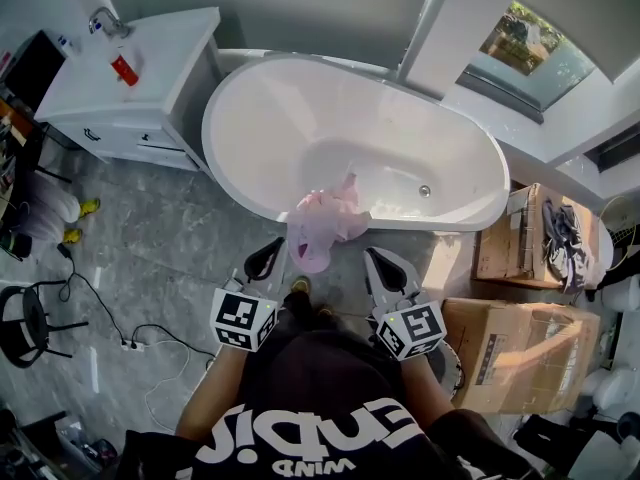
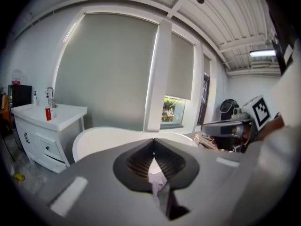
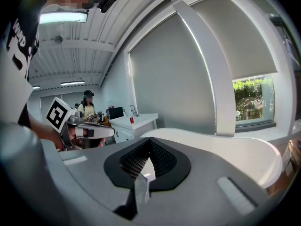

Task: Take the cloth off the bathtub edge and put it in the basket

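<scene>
Far left, white vanity [image 1: 150,78], clear of the work. Bathtub [image 1: 215,133] fills the centre; the pink cloth [image 1: 322,226] is draped over its near rim, part inside, most of it hanging down the outer wall. Left gripper [image 1: 268,258] sits just beside the hanging fold, low and to its left; in its own view the jaws meet at the tips [image 2: 153,141], nothing clamped. A pale lilac scrap shows low in the gap behind the tips, and I cannot tell whether it is cloth beyond. Right gripper [image 1: 380,263] is near the cloth's other side, jaws likewise closed at the tips [image 3: 149,140] and empty. Cardboard box [image 1: 500,353] to the right. No basket made out in any view. Judgement: the grab has not begun. Part one pair of jaws first, take the bunched middle at the rim rather than a loose corner, and lift straight up so the inside part does not drag.
</scene>
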